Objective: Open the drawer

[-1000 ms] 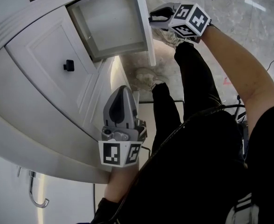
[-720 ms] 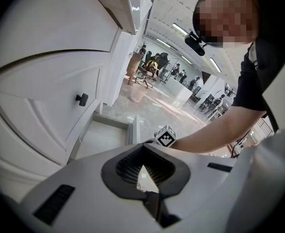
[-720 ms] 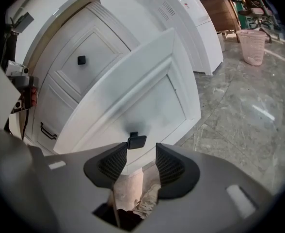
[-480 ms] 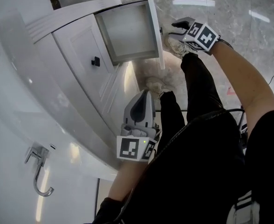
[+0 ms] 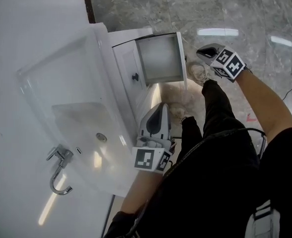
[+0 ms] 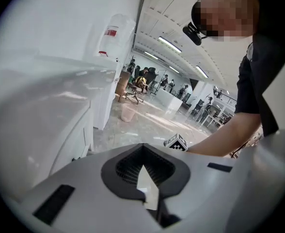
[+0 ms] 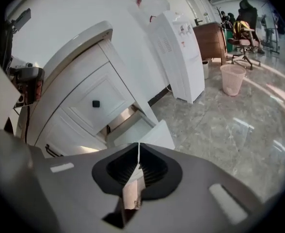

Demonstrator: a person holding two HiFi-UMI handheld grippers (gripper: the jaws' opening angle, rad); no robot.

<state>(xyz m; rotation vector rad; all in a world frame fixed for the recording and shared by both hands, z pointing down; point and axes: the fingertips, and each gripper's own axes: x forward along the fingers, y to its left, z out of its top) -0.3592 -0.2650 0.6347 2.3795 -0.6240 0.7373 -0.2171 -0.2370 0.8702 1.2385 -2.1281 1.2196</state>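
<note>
Drawer stands pulled out from the top of the white vanity, open toward the marble floor. In the head view its lit inside and its front panel show, but the cabinet below it is mostly covered by the sink basin's rim. In the right gripper view the drawer is cut off at its near end by the gripper's own grey body, and no handle on its front can be made out. The left forearm is largely hidden behind the person's dark torso (only a strip of it shows under the marker cube).

The right gripper is held out on a stretched arm beside the drawer's front panel, apart from it and angled downward above a shoe. Its jaws have just been closing and now meet tip to tip with nothing between them. The left gripper hangs close to the body, beside the vanity's edge, pointing toward the drawer from below it in the picture. Its jaws are together and empty.
</note>
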